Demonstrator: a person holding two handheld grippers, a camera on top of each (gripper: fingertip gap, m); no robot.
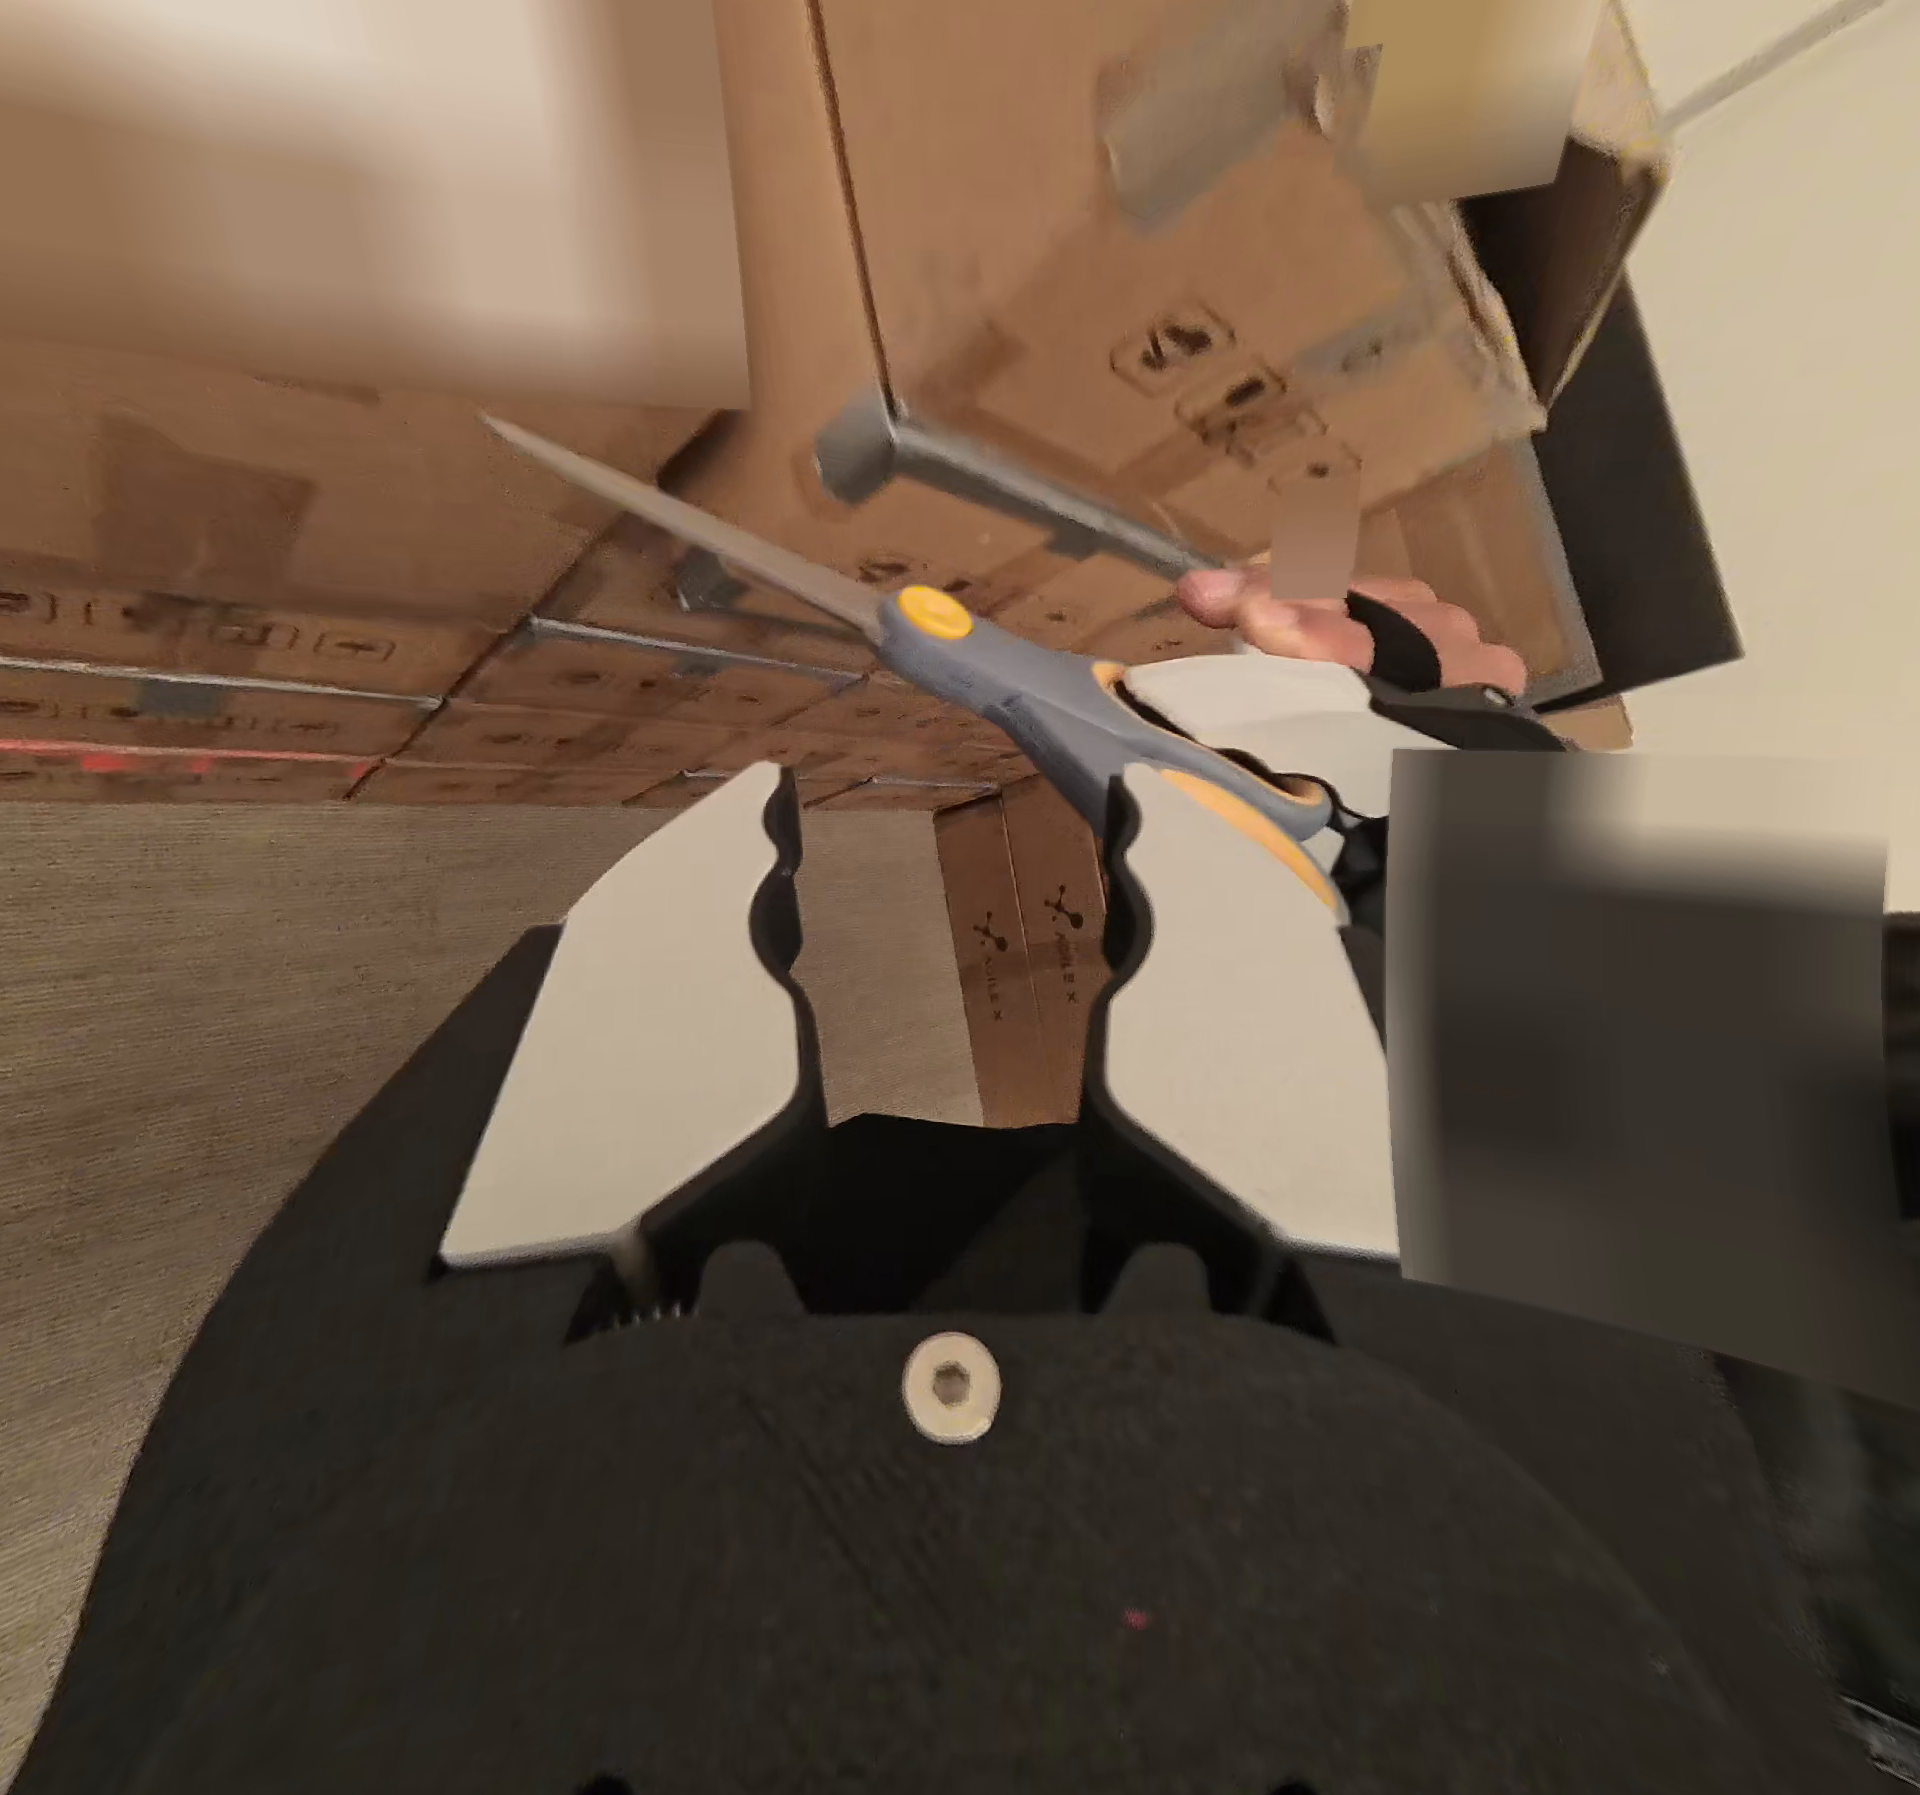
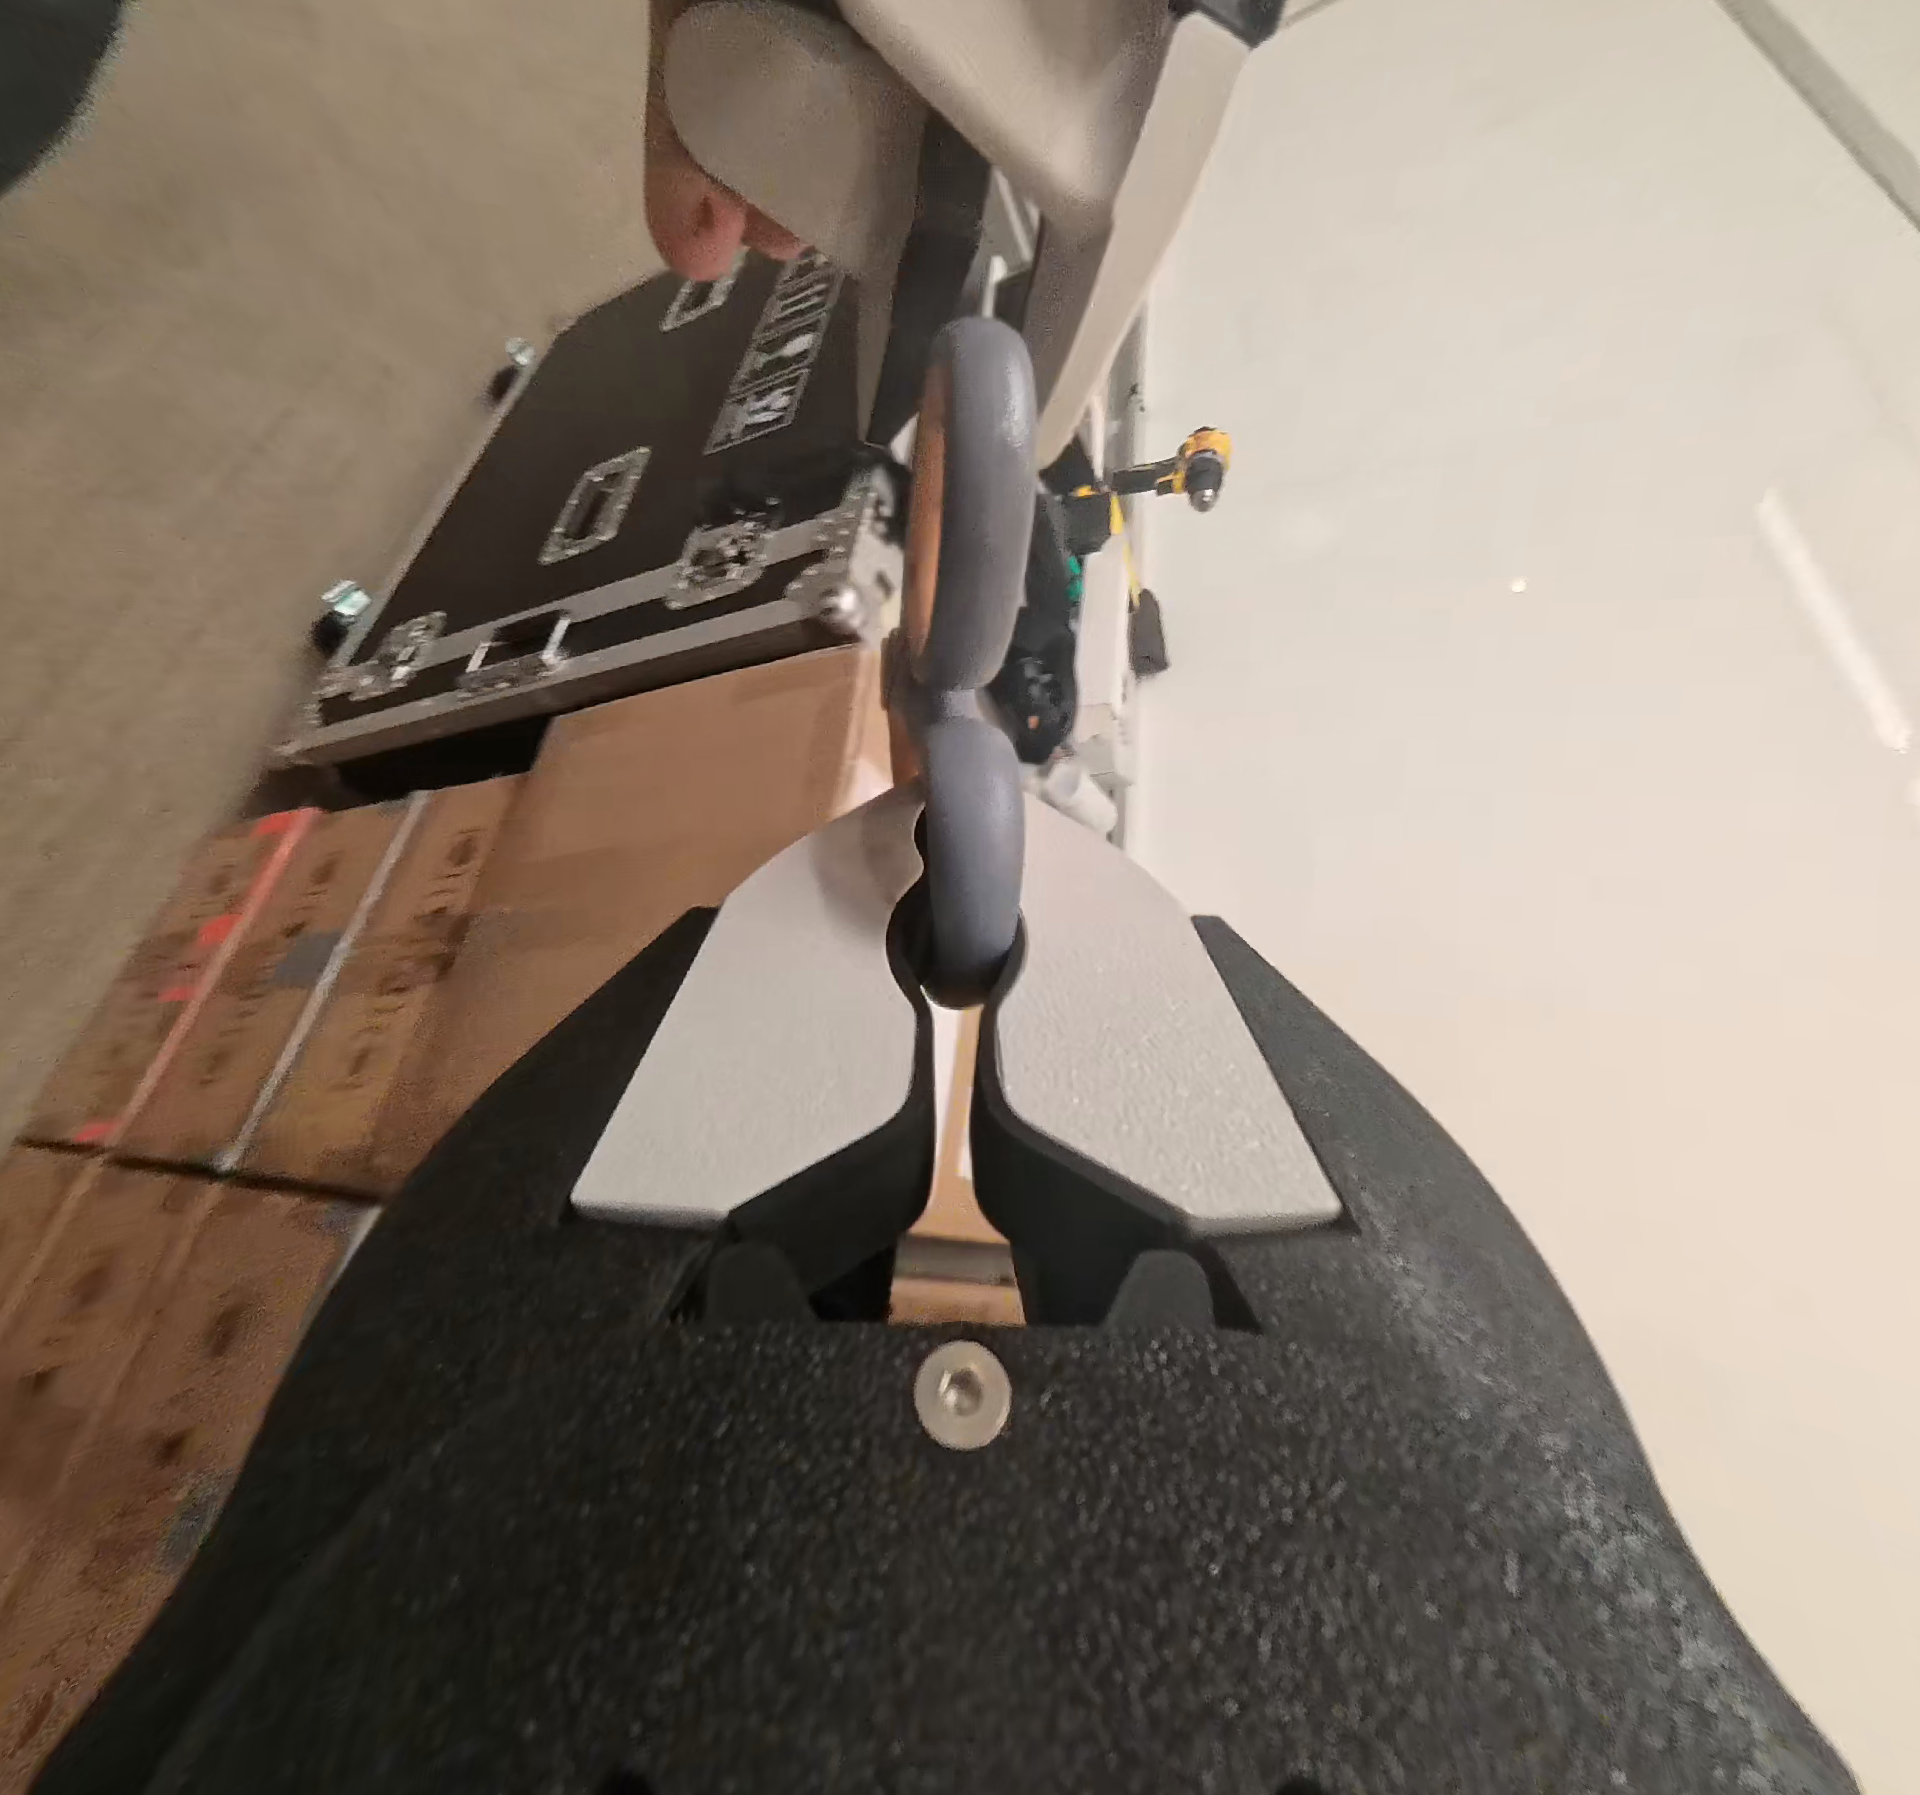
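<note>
A pair of scissors (image 1: pixel 997 680) with a grey and yellow handle and a closed steel blade points to the upper left in the left wrist view. My left gripper (image 1: pixel 951 795) is open and empty just below it, and its right fingertip (image 1: pixel 1120 831) is at the handle; I cannot tell if they touch. My right gripper (image 2: pixel 966 872) is shut on the grey handle loop of the scissors (image 2: pixel 971 519). Its white finger (image 1: pixel 1236 706) shows behind the handle in the left wrist view. The left gripper (image 2: pixel 987 83) and a hand show beyond the scissors in the right wrist view.
Stacked cardboard boxes (image 1: pixel 1039 187) with grey tape fill the background in the left wrist view. A black flight case (image 2: pixel 623 519) with metal corners sits on more boxes (image 2: pixel 312 966). A yellow drill (image 2: pixel 1195 467) lies farther off. Beige carpet (image 1: pixel 260 1070) and a pale wall (image 2: pixel 1507 602) border them. Tip to tip, the grippers are about 7 cm apart.
</note>
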